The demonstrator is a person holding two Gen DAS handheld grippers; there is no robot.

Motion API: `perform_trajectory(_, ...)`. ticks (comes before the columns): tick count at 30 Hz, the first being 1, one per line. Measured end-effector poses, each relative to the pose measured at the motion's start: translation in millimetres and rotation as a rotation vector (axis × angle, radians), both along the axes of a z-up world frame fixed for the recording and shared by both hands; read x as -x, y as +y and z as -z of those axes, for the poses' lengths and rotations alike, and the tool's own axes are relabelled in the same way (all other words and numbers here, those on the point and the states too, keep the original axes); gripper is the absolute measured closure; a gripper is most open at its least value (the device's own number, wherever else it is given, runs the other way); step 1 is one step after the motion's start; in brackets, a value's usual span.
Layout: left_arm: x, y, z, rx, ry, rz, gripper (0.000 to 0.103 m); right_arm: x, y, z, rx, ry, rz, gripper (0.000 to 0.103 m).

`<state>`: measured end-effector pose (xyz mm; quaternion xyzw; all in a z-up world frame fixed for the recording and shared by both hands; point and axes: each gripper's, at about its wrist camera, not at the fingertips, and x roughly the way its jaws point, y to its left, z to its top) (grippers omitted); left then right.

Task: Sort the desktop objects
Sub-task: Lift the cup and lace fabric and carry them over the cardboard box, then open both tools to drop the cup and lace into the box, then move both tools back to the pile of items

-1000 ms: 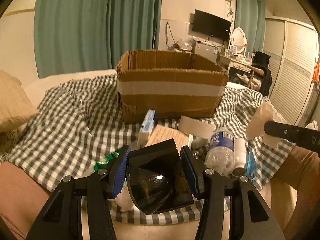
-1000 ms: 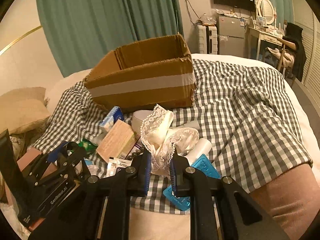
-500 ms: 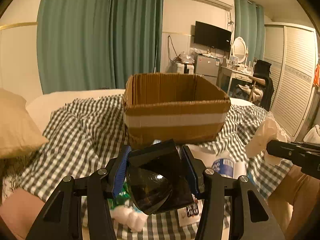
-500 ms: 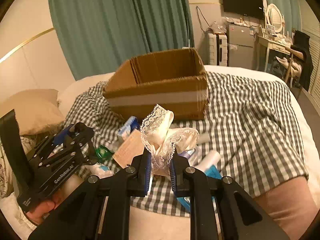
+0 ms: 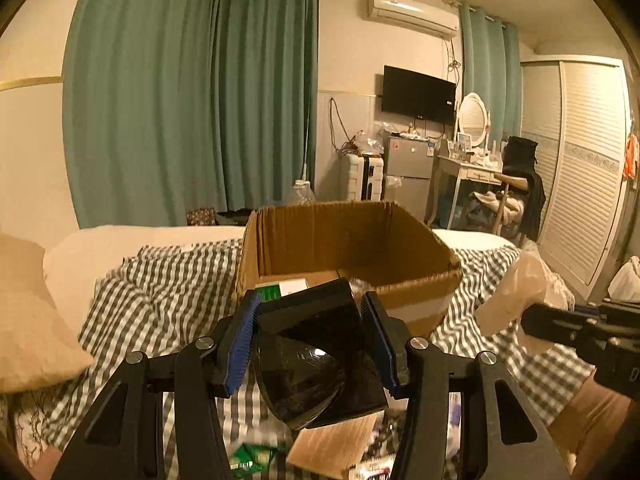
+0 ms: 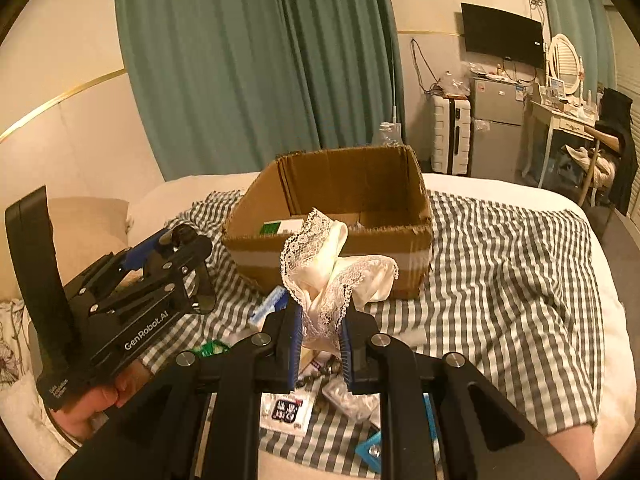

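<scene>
My left gripper (image 5: 311, 334) is shut on a black glossy case (image 5: 320, 352) and holds it in the air just in front of the open cardboard box (image 5: 416, 300). My right gripper (image 6: 319, 344) is shut on a white lace cloth (image 6: 332, 268), raised above the clutter, in front of the same box (image 6: 404, 268). A green and white packet (image 6: 280, 226) lies inside the box. The left gripper also shows in the right wrist view (image 6: 196, 276), at the left. The cloth shows at the right of the left wrist view (image 5: 516, 288).
The box stands on a grey checked blanket (image 6: 508, 264) over a bed. Small items lie under the grippers: a tan card box (image 5: 332, 446), a green packet (image 6: 210, 347), a blue item (image 6: 370, 450), a white label (image 6: 286, 410). A beige pillow (image 5: 28, 320) lies at the left.
Both grippers have risen and moved toward the box with their loads; the box interior now shows, and the clutter has dropped lower in both views.
</scene>
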<state>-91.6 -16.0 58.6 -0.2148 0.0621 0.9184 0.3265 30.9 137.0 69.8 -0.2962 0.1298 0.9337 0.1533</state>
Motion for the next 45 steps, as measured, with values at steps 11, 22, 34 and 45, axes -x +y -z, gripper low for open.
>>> perform_trajectory(11, 34.6, 32.1, -12.6, -0.003, 0.016, 0.005, 0.050, 39.8, 29.5, -14.5, -0.027, 0.022, -0.026, 0.088)
perform_trajectory(22, 103.0, 77.8, -6.5, -0.011, -0.034, -0.002, 0.050, 119.3, 89.5, -4.7, 0.005, -0.006, -0.018, 0.088)
perform_trajectory(34, 172.5, 127.0, 30.1, 0.015, -0.155, 0.003, 0.050, 185.8, 133.5, 26.3, 0.022, -0.023, -0.021, 0.088)
perform_trajectory(45, 173.3, 124.3, 36.1, 0.059, -0.186, -0.080, 0.014, 173.9, 145.3, 27.3, 0.046, -0.007, 0.026, 0.058)
